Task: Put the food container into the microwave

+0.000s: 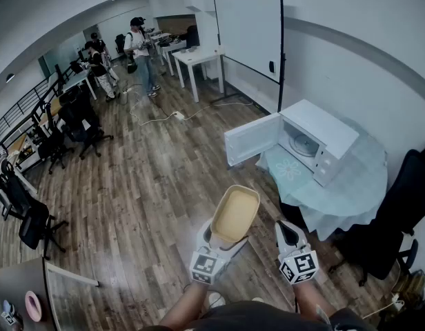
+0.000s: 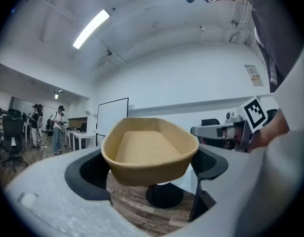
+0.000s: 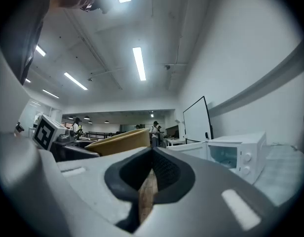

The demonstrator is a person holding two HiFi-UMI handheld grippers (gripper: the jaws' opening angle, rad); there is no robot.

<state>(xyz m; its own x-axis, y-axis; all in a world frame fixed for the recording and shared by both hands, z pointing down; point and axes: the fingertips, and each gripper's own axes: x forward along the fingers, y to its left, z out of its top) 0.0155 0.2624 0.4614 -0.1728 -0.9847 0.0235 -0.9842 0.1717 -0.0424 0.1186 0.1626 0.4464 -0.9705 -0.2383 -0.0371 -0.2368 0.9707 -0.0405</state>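
- Head view: nearest the camera, at the bottom edge, the person's forearms reach forward, one tool in each hand.
- The left gripper (image 1: 224, 238) has its jaws spread wide and clamped on the near end of the tan food container (image 1: 235, 212). The container is held in the air above the wooden floor (image 1: 150, 185), open side up, with nothing in it.
- The right gripper (image 1: 287, 230) is just to the right of the container and apart from it, with its jaws together.
- Farther off to the right, the white microwave (image 1: 321, 138) stands on a round table (image 1: 364, 192) with a pale cloth. Its door (image 1: 251, 138) is swung open to the left. The container is well short of it.
- A whiteboard (image 1: 249, 34) stands by the far wall, and people (image 1: 139, 43) stand far off on the left near desks.
- Left gripper view: the dark pads (image 2: 90, 174) press on either side of the container, which fills the middle of the view. The right gripper shows at the right with its marker cube (image 2: 254, 111).
- Right gripper view: the two pads meet in a closed line with nothing held between them. The container's rim shows to the left, and the microwave, with its door open, is to the right.
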